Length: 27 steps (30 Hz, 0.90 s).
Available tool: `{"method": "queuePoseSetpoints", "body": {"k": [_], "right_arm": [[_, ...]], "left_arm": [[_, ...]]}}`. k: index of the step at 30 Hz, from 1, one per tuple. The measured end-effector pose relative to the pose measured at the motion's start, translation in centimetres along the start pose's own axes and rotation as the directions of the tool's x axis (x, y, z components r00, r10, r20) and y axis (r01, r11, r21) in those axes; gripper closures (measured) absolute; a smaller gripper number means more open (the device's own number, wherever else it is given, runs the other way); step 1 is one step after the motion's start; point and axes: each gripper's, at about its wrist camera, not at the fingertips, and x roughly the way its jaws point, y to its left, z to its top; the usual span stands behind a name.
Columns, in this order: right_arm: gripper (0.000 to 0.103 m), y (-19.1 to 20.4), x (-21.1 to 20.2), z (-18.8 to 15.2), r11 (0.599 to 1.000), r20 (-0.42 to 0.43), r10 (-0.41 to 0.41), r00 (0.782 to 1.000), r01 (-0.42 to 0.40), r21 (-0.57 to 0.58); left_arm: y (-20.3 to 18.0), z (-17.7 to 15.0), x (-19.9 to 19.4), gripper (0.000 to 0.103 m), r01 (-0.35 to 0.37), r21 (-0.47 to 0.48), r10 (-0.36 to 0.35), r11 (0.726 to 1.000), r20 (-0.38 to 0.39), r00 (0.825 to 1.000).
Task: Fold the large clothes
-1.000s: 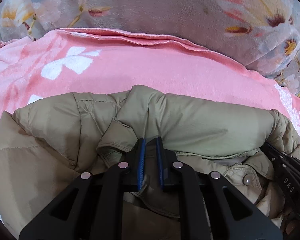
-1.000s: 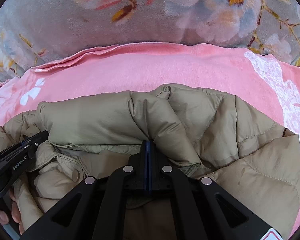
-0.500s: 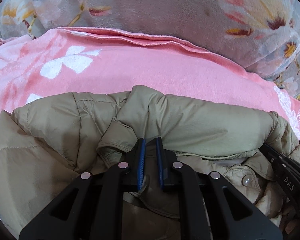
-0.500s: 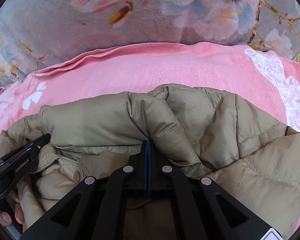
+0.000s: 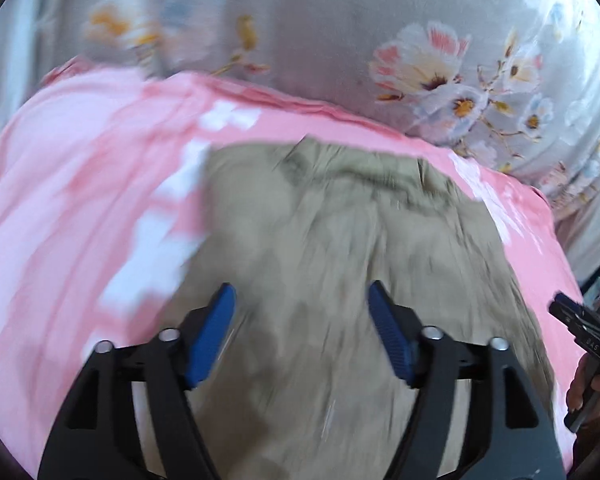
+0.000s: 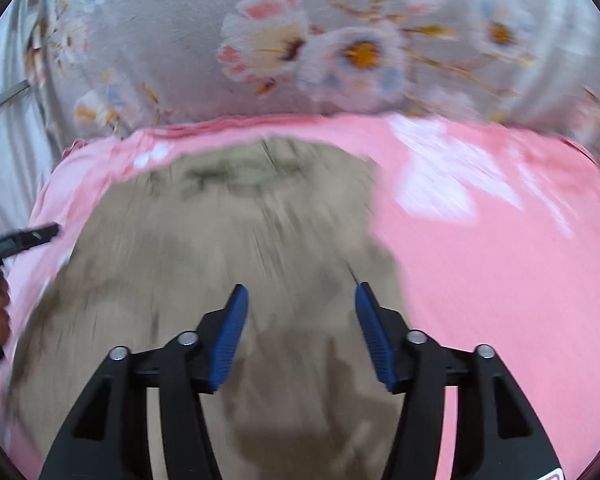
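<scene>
- Left gripper [image 5: 302, 300] jaws stood wide, nothing between them; half a second earlier they were pinched on jacket fabric.
- Right gripper [image 6: 298, 300] was the same: jaws wide and empty after being clamped on a fold.
- Both views were motion-blurred, so the grippers were likely pulling back.
- Khaki puffer jacket [image 5: 340, 240] lay released on the pink blanket [image 5: 80, 200], floral quilt [image 5: 340, 32] beyond.
- Judgement: that fold was placed; next comes a re-grip or a finish.
</scene>
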Motion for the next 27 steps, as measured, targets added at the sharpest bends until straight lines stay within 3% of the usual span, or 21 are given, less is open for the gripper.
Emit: {"method": "queuePoseSetpoints", "body": {"k": [2,5,8,11,14,16,18,19,20,21,23,27], "right_arm": [[0.034,-2.5,-4.4,-4.2,0.998,-0.029,0.002,1.0,0.0,0.059],[0.034,-4.7,-8.9,-10.4,0.988,-0.084,-0.015,0.996,0.027,0.151],[0.034,-6.3,-10.6,-15.8,0.954,-0.142,0.051,0.988,-0.006,0.3],[0.034,-6.9,-10.3,-18.6,0.901,-0.123,0.118,0.985,-0.054,0.43],[0.033,-6.5,-9.9,-19.7,0.866,-0.066,0.15,0.987,-0.099,0.49],[0.033,-5.9,-9.5,-19.5,0.854,-0.044,0.16,0.986,-0.116,0.507],[0.035,-5.2,-8.7,-19.1,0.831,-0.025,0.205,0.978,-0.161,0.533],[0.038,-4.9,-8.3,-18.9,0.823,-0.02,0.217,0.976,-0.172,0.541],[0.053,-4.6,-7.9,-18.7,0.821,-0.025,0.22,0.975,-0.171,0.545],[0.075,-4.1,-7.5,-18.4,0.829,-0.047,0.203,0.978,-0.146,0.539],[0.094,-3.7,-7.8,-18.3,0.841,-0.057,0.168,0.984,-0.113,0.53],[0.099,-2.6,-11.9,-17.7,0.855,0.041,0.152,0.987,-0.152,0.496]], "left_arm": [[2.7,-3.9,-3.6,0.027,0.009,-0.055,-0.012,0.998,-0.047,0.999],[6.5,-9.7,-6.6,0.027,0.004,-0.173,-0.025,0.985,-0.117,0.993],[9.0,-14.6,-7.6,0.027,0.007,-0.274,-0.053,0.962,-0.16,0.986],[9.5,-17.4,-7.7,0.027,0.048,-0.346,-0.108,0.937,-0.154,0.982],[9.5,-18.4,-8.0,0.028,0.054,-0.386,-0.103,0.921,-0.106,0.989],[9.5,-18.6,-8.2,0.035,0.1,-0.429,-0.15,0.898,-0.084,0.985],[9.5,-18.8,-7.9,0.061,0.132,-0.466,-0.199,0.875,-0.099,0.975],[9.3,-18.8,-7.7,0.07,0.115,-0.469,-0.19,0.876,-0.115,0.975],[9.0,-18.6,-7.7,0.086,0.089,-0.456,-0.164,0.886,-0.128,0.978],[8.7,-18.5,-7.8,0.094,0.084,-0.449,-0.156,0.889,-0.125,0.98],[8.4,-18.4,-8.9,0.1,0.107,-0.453,-0.166,0.885,-0.092,0.982],[7.1,-17.8,-13.5,0.102,0.119,-0.383,-0.138,0.916,-0.022,0.99]]}}
